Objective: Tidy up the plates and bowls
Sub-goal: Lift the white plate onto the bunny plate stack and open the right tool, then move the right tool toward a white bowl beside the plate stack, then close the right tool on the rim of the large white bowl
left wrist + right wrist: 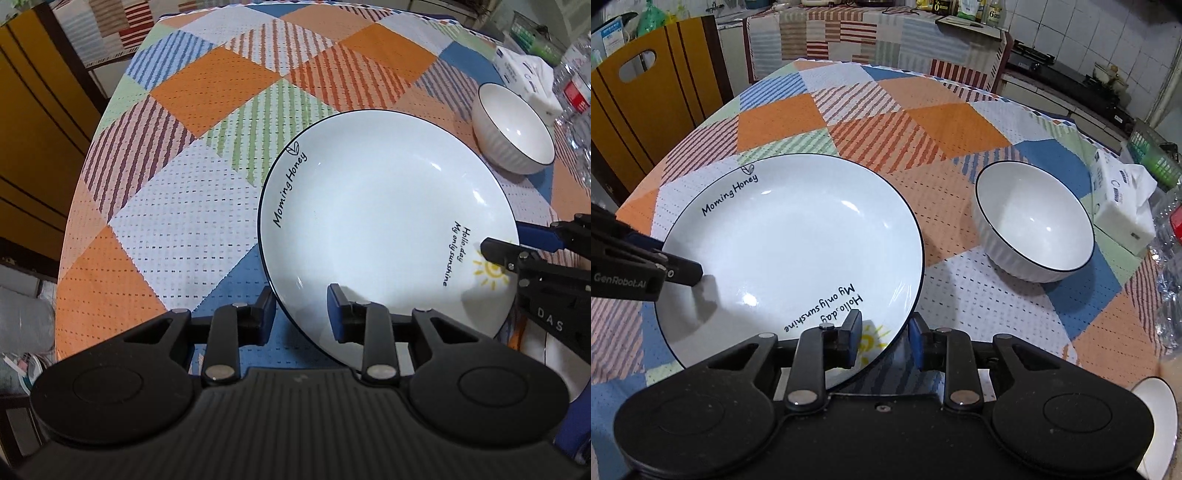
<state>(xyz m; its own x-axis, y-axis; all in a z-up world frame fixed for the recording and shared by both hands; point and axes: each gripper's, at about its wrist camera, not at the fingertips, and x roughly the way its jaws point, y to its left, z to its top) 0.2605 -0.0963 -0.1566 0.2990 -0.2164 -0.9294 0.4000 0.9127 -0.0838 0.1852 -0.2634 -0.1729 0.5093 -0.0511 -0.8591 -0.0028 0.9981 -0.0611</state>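
Plate (384, 225) on tablecloth (184, 206), bowl (1034, 221) just beside; left gripper (301, 314) and right gripper (884, 343) straddle opposite rims, jaws apart, ungripped — next: pinch, lift together.

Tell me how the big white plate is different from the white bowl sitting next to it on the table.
The plate is wide and shallow; the bowl is narrower and deep. The plate carries printed words and a yellow sun, while the bowl's inside is plain. The bowl's outer wall is ribbed; no ribbing shows on the plate. Both grippers straddle the plate's rim, left gripper and right gripper; nothing touches the bowl. Both are glossy white with a thin dark rim line.
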